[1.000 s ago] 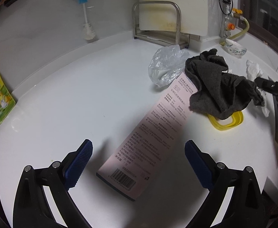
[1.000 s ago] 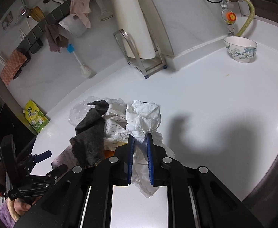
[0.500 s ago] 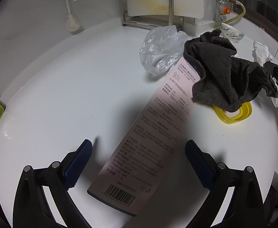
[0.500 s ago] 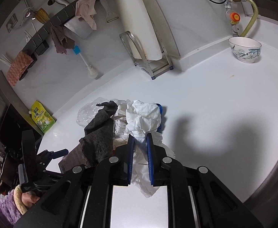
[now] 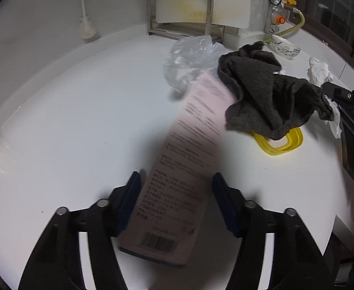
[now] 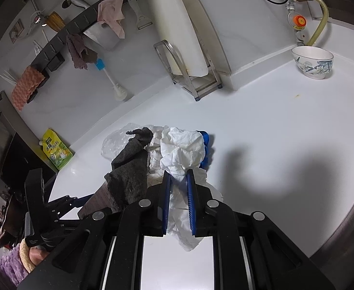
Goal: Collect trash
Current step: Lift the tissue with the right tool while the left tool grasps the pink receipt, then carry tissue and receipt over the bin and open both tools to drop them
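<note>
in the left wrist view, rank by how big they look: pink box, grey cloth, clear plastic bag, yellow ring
1. pink box, though it lies nearest the camera, which inflates it
2. grey cloth
3. clear plastic bag
4. yellow ring, partly hidden under the cloth, so its full size is unsure

- The white counter (image 5: 80, 125) is bare on the left side of the pink box (image 5: 189, 159).
- A grey cloth (image 5: 268, 96), a plastic bag (image 5: 189, 55) and a yellow ring (image 5: 283, 142) crowd the right side.

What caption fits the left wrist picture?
Left gripper jaws closing around a pink carton on the white counter.
</note>
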Action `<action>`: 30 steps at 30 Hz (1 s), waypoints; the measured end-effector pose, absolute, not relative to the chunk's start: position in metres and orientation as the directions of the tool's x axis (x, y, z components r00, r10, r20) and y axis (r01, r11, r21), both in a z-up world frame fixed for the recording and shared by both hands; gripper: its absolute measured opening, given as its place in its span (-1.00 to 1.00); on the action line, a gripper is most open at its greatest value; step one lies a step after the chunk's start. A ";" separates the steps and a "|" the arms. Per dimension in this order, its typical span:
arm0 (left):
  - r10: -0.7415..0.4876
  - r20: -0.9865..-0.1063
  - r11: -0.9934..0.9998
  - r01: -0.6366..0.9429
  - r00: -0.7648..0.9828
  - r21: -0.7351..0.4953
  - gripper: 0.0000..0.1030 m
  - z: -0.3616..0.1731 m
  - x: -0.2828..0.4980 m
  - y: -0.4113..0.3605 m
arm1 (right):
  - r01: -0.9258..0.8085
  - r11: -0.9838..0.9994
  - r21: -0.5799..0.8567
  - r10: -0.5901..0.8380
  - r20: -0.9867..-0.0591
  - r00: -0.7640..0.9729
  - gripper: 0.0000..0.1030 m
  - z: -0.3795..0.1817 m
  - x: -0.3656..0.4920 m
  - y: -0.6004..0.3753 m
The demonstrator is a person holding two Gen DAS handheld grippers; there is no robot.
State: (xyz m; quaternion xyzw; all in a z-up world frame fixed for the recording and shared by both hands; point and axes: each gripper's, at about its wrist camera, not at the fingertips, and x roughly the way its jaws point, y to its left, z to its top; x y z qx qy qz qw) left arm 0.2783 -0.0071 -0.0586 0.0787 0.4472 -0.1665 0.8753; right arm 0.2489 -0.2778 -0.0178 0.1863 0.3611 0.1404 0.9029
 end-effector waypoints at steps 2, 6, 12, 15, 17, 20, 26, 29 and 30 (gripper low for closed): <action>-0.252 -0.800 0.933 0.356 0.545 -0.052 -0.31 -0.054 0.276 -0.005 | -0.121 0.897 0.425 0.381 -0.605 0.699 -0.75 -0.018 0.247 -0.275; -0.260 -0.787 0.941 0.328 0.559 -0.079 -0.52 -0.048 0.269 -0.005 | -0.127 0.905 0.407 0.373 -0.610 0.699 -0.75 -0.018 0.241 -0.270; -0.284 -0.780 0.945 0.298 0.557 -0.132 -0.63 -0.046 0.263 -0.004 | -0.117 0.906 0.407 0.367 -0.616 0.697 -0.75 -0.021 0.230 -0.269; -0.274 -0.769 0.951 0.282 0.578 -0.128 -0.68 -0.042 0.257 -0.005 | -0.118 0.912 0.394 0.357 -0.618 0.700 -0.75 -0.020 0.223 -0.267; -0.272 -0.759 0.952 0.279 0.591 -0.124 -0.70 -0.039 0.252 -0.006 | -0.117 0.915 0.386 0.352 -0.621 0.700 -0.75 -0.020 0.219 -0.264; -0.270 -0.750 0.954 0.272 0.604 -0.125 -0.72 -0.035 0.244 -0.008 | -0.117 0.917 0.381 0.349 -0.627 0.696 -0.75 -0.021 0.211 -0.260; -0.263 -0.730 0.958 0.261 0.631 -0.119 -0.72 -0.028 0.226 -0.008 | -0.107 0.922 0.372 0.337 -0.637 0.693 -0.75 -0.024 0.190 -0.255; -0.258 -0.717 0.960 0.252 0.648 -0.117 -0.73 -0.023 0.216 -0.004 | -0.097 0.921 0.378 0.335 -0.638 0.693 -0.75 -0.025 0.179 -0.255; -0.257 -0.714 0.961 0.250 0.651 -0.118 -0.73 -0.022 0.212 -0.003 | -0.094 0.920 0.380 0.334 -0.638 0.694 -0.75 -0.025 0.176 -0.255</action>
